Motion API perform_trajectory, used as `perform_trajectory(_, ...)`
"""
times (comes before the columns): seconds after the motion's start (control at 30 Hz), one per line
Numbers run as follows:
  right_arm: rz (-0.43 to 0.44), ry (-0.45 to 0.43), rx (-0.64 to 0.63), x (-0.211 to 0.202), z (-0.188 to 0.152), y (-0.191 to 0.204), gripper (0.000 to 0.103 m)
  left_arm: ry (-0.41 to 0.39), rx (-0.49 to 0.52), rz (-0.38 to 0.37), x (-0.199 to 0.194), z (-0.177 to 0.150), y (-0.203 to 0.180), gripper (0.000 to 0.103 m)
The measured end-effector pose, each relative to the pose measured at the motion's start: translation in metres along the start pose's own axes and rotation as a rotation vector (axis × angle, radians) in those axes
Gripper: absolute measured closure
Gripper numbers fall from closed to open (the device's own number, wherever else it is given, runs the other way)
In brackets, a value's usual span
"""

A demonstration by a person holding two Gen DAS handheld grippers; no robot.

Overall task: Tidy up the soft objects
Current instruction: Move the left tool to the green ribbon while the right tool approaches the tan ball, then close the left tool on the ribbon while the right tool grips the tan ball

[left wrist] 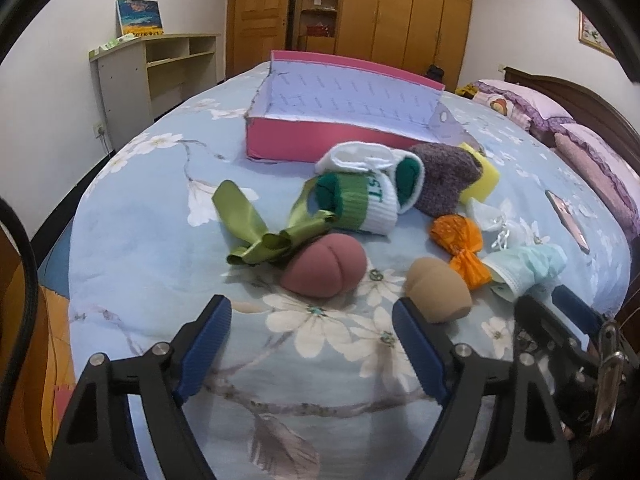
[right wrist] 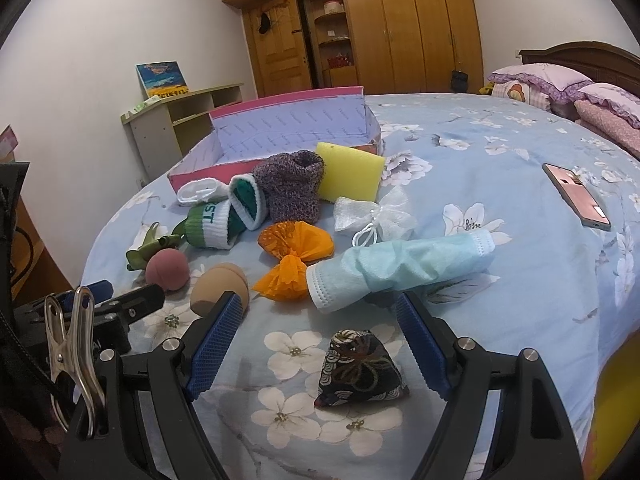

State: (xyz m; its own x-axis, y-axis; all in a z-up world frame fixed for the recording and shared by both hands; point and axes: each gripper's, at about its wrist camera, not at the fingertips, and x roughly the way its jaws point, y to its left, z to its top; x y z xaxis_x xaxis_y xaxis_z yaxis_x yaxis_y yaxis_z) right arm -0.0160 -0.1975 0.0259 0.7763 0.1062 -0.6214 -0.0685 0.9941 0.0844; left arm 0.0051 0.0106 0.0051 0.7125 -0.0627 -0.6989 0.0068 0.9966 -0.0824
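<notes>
- Bedroom with white walls and a wooden wardrobe (right wrist: 400, 36); a bed (left wrist: 152, 240) under a pale blue floral cover carries everything, with pillows (right wrist: 560, 84) at its head end.
- Left gripper (left wrist: 312, 344): jaws spread wide, nothing between the blue pads but bare cover. Its right fingertip (left wrist: 404, 312) stands just beside the tan sponge egg (left wrist: 438, 290); whether they touch cannot be told.
- Right gripper (right wrist: 320, 320): jaws also spread wide, gripping nothing. A dark patterned pouch (right wrist: 360, 368) sits on the cover between the fingers, clear of both pads.
- Rolled blue face mask (right wrist: 400, 268) lies just beyond the right gripper's tips, long axis across the view, white-edged end toward the left finger.
- Pink sponge ball (left wrist: 324, 268) sits ahead of the left gripper's opening, a green ribbon (left wrist: 260, 232) touching its far side.
- Farther in: green-and-white socks (left wrist: 360, 196), a purple knitted sock (right wrist: 292, 188) with its mouth upward, a yellow sponge (right wrist: 350, 172), an orange wrapped bundle (right wrist: 292, 256) and a white mesh bag (right wrist: 372, 212).
- Pink-walled box (left wrist: 320, 148) stands open behind the heap, long axis across the bed.
- Phone (right wrist: 576, 196) lies apart, toward the pillow end.
</notes>
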Motion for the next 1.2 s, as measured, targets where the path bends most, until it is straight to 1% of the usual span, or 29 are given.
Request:
perform_trajectory(0.07,0.0,-0.003,-0.002,0.0,0.001,0.0,0.021,0.008,0.001,0.005,0.001,0.002,0.005,0.022)
perform_trajectory(0.2,-0.022,0.004,0.004,0.0,0.005,-0.002,0.021,-0.006,-0.014,0.01,-0.002,0.007,0.017,0.023)
perform_trajectory(0.27,-0.027,0.002,-0.004,0.001,0.007,-0.002,0.021,-0.022,-0.026,0.022,-0.004,0.009,0.022,0.028)
perform_trajectory(0.37,-0.008,0.008,-0.003,0.001,0.007,-0.002,0.021,-0.026,-0.043,0.027,-0.005,0.013,0.03,0.036)
perform_trajectory(0.4,-0.005,0.011,-0.005,0.001,0.008,-0.002,0.021,-0.028,-0.047,0.027,-0.005,0.013,0.032,0.037)
perform_trajectory(0.5,0.036,0.004,0.006,0.0,0.007,-0.002,0.027,-0.028,-0.061,0.018,-0.005,0.015,0.036,0.039)
perform_trajectory(0.57,0.066,0.001,0.014,-0.002,0.007,-0.001,0.03,-0.024,-0.073,0.011,-0.003,0.018,0.038,0.043)
perform_trajectory(0.67,0.086,0.0,0.008,-0.002,0.009,0.002,0.033,-0.004,-0.079,-0.011,0.003,0.021,0.038,0.043)
perform_trajectory(0.73,0.092,0.014,0.006,-0.001,0.009,0.004,0.038,0.006,-0.078,-0.029,0.007,0.023,0.037,0.043)
perform_trajectory(0.83,0.104,0.025,0.002,-0.001,0.008,0.006,0.041,0.017,-0.069,-0.043,0.012,0.025,0.033,0.043)
perform_trajectory(0.9,0.103,0.014,-0.019,-0.003,0.009,0.01,0.042,0.022,-0.061,-0.056,0.015,0.027,0.032,0.043)
perform_trajectory(1.03,0.112,-0.001,-0.059,-0.007,0.01,0.019,0.042,-0.012,-0.037,-0.02,0.017,0.03,0.031,0.043)
perform_trajectory(1.2,0.143,0.03,-0.064,-0.002,0.01,0.025,0.042,0.001,-0.068,-0.05,0.023,0.035,0.038,0.042)
